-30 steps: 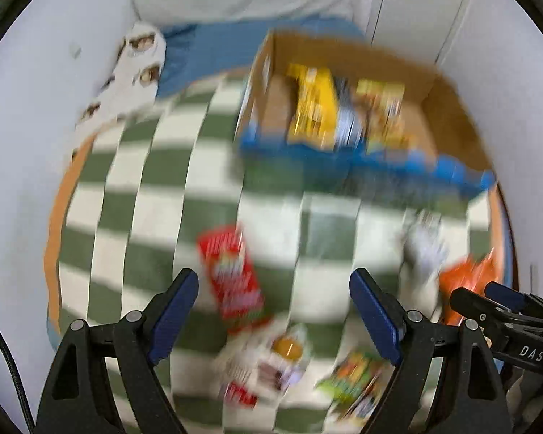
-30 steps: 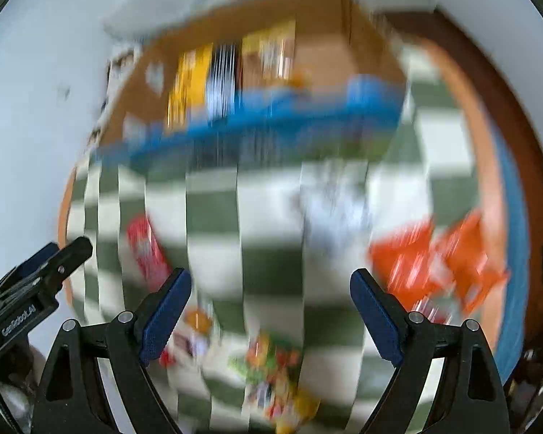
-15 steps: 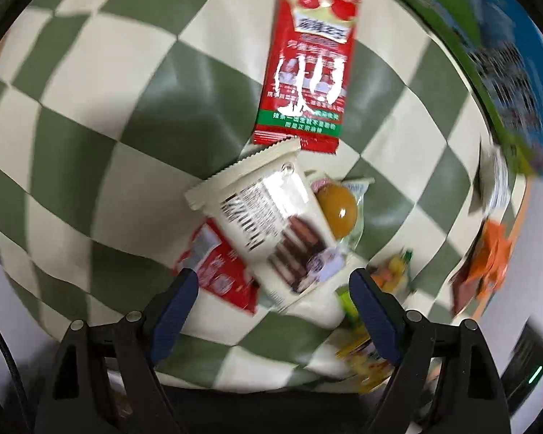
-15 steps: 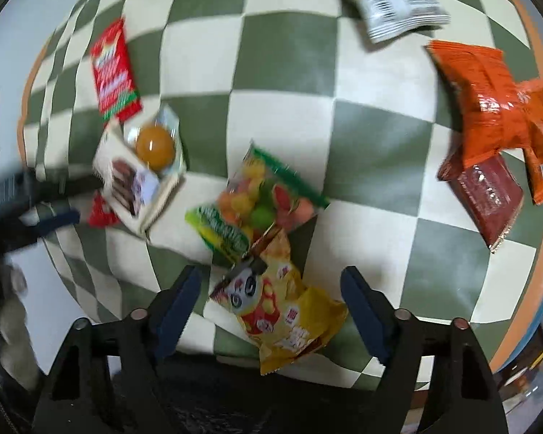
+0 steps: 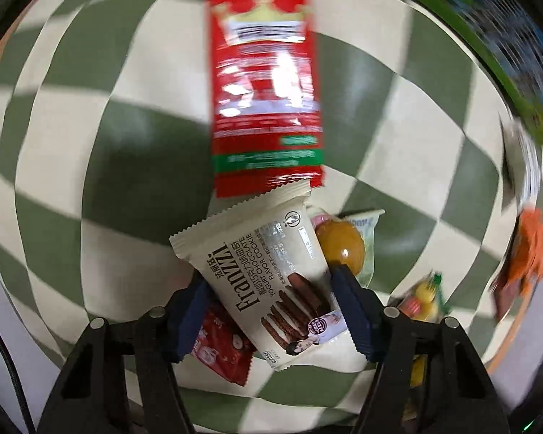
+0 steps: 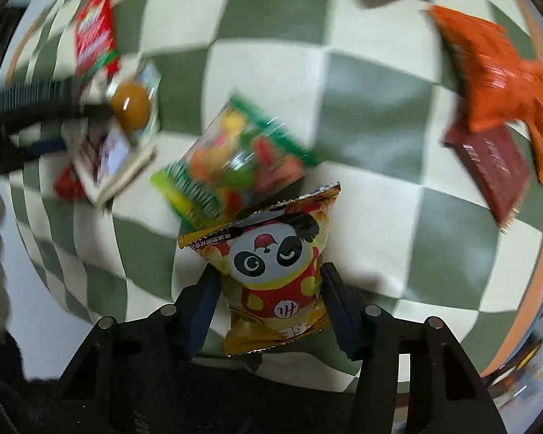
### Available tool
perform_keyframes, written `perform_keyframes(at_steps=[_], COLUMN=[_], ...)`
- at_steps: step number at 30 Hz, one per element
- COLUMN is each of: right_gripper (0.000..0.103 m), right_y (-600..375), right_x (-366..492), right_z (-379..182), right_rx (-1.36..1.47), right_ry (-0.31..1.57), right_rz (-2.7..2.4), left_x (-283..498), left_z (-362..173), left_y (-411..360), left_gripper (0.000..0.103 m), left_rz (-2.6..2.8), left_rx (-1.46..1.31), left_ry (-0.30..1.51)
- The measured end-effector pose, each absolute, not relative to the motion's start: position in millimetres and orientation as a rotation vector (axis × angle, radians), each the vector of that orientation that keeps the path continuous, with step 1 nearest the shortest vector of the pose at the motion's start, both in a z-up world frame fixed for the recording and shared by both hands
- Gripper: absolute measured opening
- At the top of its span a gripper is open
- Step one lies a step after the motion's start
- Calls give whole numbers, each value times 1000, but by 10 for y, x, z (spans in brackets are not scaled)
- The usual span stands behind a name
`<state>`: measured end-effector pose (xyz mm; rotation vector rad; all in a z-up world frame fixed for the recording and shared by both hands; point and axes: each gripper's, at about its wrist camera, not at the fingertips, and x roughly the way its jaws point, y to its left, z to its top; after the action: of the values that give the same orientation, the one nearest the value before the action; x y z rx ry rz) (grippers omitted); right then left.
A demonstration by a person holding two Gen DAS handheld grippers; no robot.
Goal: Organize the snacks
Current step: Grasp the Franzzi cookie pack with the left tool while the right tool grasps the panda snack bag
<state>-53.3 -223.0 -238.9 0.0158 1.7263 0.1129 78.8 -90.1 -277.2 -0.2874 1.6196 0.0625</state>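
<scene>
Snacks lay loose on the green-and-cream checked cloth (image 5: 101,166): left gripper (image 5: 271,307) jaws straddled the cream Franzzi cookie pack (image 5: 271,275), right gripper (image 6: 269,302) jaws flanked the yellow panda bag (image 6: 275,275), whether clamped unclear; sorting looked barely begun.

Both our wrist views look steeply down, close over the checkered cloth (image 5: 134,166). Between our left jaws sits the cookie pack (image 5: 271,271); between our right, the panda bag (image 6: 275,275). Both views share the cookie pack (image 6: 105,159).
</scene>
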Motion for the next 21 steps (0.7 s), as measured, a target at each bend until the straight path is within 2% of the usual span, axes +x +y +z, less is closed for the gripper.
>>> perform_keyframes(at_steps=[7,9,10,13,17,21], right_gripper=[58,61,66,74,74,74], right_y=[-2771,-2880,-2904,-2993,-3049,-3217], right_x=[-407,-344,-326,-341,-352,-299], right_z=[-2224,-2288,-2336,-2383,-2321,-2283], right_rx=[202,263,276,333,354,407], right_ry=[1642,1651,1667,1690,1666,1668], right_rz=[-45,-68,-61,-28,-37,-54], left_x=[850,856,868,920,895,915], left_z=[-2722,-2725,-2732,-2807,-2952,-3072], left_y=[-1445,-1538,-1518,-1309,-1056,-1046], left_gripper=[65,66,68,68,68,71], left_rz=[-132,-144,-133,-72,-23,9], left_rx=[-11,26,7,-177,-444,-521], left_ry=[1577,1583,1597,1674,1750,1783])
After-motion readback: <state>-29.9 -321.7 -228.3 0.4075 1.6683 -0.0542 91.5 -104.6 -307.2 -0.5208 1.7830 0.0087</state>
